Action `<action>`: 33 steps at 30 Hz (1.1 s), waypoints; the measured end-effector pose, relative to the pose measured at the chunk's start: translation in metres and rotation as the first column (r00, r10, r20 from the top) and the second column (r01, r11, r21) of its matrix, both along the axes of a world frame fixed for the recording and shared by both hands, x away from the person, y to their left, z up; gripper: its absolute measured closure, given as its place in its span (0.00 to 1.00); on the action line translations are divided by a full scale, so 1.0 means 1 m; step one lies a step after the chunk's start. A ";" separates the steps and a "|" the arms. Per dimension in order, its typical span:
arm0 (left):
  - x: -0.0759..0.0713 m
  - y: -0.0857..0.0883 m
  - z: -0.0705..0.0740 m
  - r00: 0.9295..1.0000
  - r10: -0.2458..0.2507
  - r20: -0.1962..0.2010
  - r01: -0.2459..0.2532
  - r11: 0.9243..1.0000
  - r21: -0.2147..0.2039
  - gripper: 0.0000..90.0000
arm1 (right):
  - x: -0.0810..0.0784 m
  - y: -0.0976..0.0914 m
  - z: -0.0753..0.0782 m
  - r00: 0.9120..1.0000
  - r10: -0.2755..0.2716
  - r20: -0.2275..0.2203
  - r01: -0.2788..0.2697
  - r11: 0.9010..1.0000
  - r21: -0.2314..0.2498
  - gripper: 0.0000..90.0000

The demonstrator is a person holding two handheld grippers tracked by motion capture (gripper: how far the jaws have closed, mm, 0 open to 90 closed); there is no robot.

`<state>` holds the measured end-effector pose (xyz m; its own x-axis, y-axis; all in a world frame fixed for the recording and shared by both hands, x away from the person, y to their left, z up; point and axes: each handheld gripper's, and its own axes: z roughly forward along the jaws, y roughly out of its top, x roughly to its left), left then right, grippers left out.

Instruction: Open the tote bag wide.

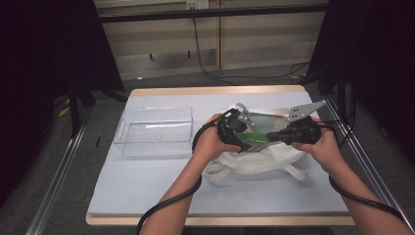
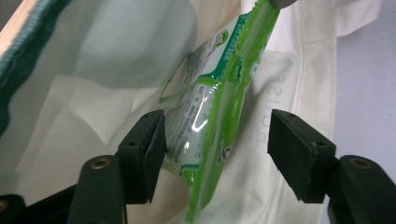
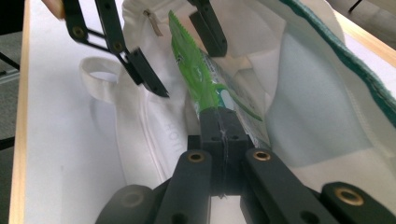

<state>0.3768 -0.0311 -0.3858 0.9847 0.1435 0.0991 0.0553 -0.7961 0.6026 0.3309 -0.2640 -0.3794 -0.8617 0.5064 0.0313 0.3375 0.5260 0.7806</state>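
Note:
A green and white snack packet [image 1: 254,138] hangs over the open mouth of a white tote bag [image 1: 254,162] with a green rim. My right gripper [image 3: 224,122] is shut on one end of the packet [image 3: 196,79]; in the high view it [image 1: 268,140] comes in from the right. My left gripper [image 2: 215,135] stands open around the packet [image 2: 210,112]: one pad lies close against the wrapper, the other is well clear. The right gripper view shows the left gripper [image 3: 187,65] with its jaws on either side of the packet. Bag [image 2: 84,98] lining is behind it.
A clear plastic tray [image 1: 155,108] stands on the left of the pale mat [image 1: 147,186]. The bag's handles [image 1: 293,172] lie toward the front edge. Metal rails run along both sides of the table, and cables trail from both grippers.

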 end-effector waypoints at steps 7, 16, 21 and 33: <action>0.001 -0.005 -0.003 0.999 -0.005 0.038 0.004 0.999 0.034 0.53 | 0.002 0.000 0.001 1.000 -0.005 0.007 0.005 1.000 0.017 1.00; 0.002 -0.008 -0.001 0.996 -0.030 0.082 0.022 0.996 0.086 0.71 | 0.001 -0.003 0.000 1.000 -0.019 0.018 0.018 0.999 0.046 1.00; 0.005 -0.007 0.005 0.997 -0.021 0.080 0.014 0.996 0.091 0.77 | 0.000 -0.009 0.000 0.998 -0.055 0.040 0.053 0.997 0.053 0.82; 0.010 -0.003 0.016 0.998 -0.018 0.057 0.012 0.995 0.101 0.77 | -0.007 -0.018 -0.009 0.992 -0.122 0.017 0.121 0.992 0.045 0.54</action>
